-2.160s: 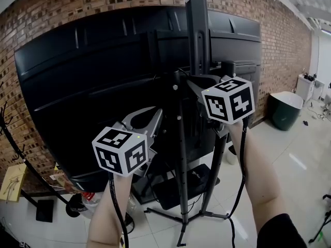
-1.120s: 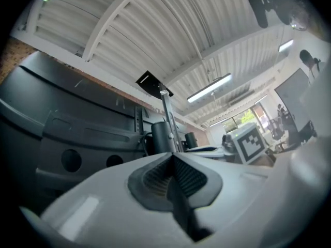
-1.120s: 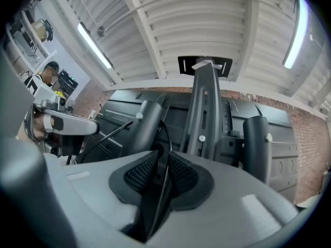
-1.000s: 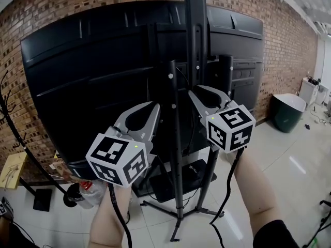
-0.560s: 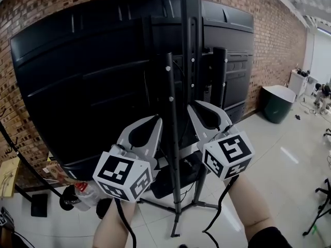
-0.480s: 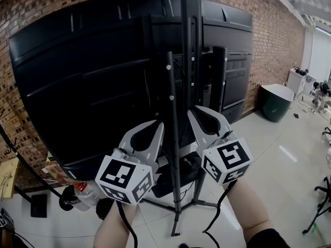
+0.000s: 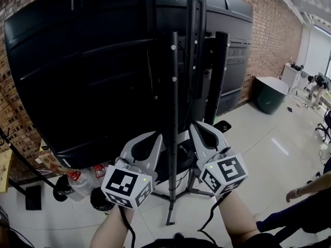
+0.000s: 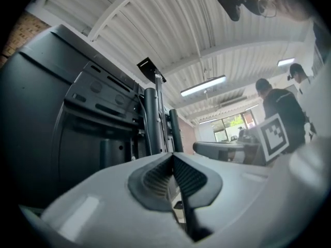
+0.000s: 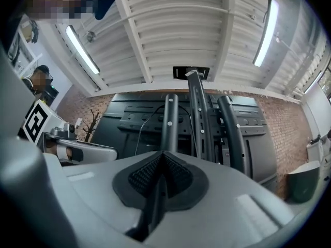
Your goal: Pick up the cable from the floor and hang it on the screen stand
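Observation:
The black screen stand (image 7: 174, 87) rises in front of me, with the back of the large screen (image 7: 77, 61) behind it. A thin black cable (image 9: 147, 117) loops over the stand's upper bracket beside the poles (image 9: 170, 118). My left gripper (image 7: 155, 137) is held low, just left of the centre pole, shut with nothing in it (image 8: 172, 157). My right gripper (image 7: 195, 126) is at the same height, right of the pole, also shut and empty (image 9: 164, 154). Neither gripper touches the stand or the cable.
The stand's tripod feet (image 7: 169, 222) spread on the white tiled floor. A dark green bin (image 7: 270, 93) stands at the right wall. Bottles and clutter (image 7: 75, 182) lie at the lower left by a coat rack (image 7: 20, 159). A person's hand (image 7: 302, 191) shows at the right edge.
Both grippers have dropped from the stand's upper bracket to lower down on either side of the centre pole. The right gripper's jaws have closed.

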`<state>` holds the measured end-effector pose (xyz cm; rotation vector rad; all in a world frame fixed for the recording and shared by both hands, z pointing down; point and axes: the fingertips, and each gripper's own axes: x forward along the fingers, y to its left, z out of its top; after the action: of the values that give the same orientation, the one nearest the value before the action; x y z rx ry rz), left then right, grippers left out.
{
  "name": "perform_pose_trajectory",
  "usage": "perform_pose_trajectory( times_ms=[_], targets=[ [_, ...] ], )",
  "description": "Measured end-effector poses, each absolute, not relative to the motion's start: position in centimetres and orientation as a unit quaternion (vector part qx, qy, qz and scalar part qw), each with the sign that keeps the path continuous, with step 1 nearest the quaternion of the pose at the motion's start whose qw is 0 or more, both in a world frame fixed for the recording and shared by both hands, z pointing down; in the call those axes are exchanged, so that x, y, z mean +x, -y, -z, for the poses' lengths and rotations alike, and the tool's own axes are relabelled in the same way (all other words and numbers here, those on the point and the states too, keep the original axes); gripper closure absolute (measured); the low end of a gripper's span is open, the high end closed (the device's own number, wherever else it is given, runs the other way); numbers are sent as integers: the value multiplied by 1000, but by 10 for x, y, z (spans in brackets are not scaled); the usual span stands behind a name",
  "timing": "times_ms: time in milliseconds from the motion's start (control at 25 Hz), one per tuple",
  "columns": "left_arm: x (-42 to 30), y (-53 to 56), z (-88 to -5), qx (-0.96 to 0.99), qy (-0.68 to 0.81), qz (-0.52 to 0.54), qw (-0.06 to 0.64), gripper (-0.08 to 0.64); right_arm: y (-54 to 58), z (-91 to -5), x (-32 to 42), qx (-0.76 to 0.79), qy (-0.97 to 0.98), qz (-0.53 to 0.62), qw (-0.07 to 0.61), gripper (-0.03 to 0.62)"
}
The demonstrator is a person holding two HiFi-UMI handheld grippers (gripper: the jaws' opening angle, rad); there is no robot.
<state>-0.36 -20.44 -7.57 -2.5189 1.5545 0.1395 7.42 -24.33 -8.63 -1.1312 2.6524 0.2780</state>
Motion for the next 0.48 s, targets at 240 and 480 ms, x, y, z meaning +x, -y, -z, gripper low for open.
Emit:
perform_pose_trajectory(
  times_ms=[240,480],
  targets=[
    [0,196,33,-850,-521,-43,73,555,220,37,54,-376,-917,-94,92,584],
    [2,200,-7,-852,-521,-45,32,555,216,-5,45,-383,-921,-52,57,584]
  ],
)
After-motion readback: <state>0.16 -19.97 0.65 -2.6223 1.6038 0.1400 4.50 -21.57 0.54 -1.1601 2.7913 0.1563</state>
